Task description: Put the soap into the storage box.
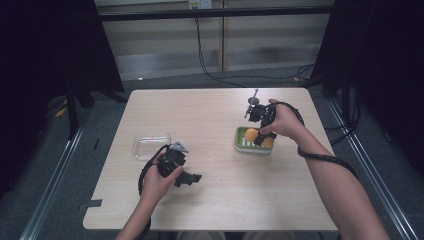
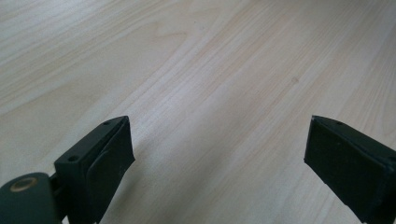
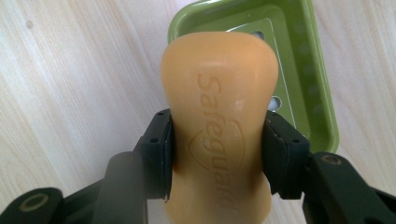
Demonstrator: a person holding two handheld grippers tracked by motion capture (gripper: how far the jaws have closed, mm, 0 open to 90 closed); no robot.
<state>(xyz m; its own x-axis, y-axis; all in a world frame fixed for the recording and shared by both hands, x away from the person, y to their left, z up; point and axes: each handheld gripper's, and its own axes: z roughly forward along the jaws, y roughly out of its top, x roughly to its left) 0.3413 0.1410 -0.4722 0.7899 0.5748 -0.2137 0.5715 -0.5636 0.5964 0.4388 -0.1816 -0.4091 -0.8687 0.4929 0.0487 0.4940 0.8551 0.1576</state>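
Observation:
An orange bar of soap (image 3: 218, 121) with a raised brand name is pinched at its waist by my right gripper (image 3: 217, 154), whose jaws are shut on it. Just beyond the bar lies a green soap dish (image 3: 313, 88) with a slotted insert. From the high view the right gripper (image 1: 260, 136) holds the soap (image 1: 251, 134) over the green dish (image 1: 242, 144) at the table's right. My left gripper (image 1: 191, 178) rests low at the front left. Its jaws stand wide apart in the left gripper view (image 2: 219, 158), with bare wood between them.
A clear plastic tray (image 1: 150, 144) sits left of centre on the light wooden table (image 1: 210, 110). Black cables trail from both grippers. The table's edges drop to a grey floor with metal rails on either side.

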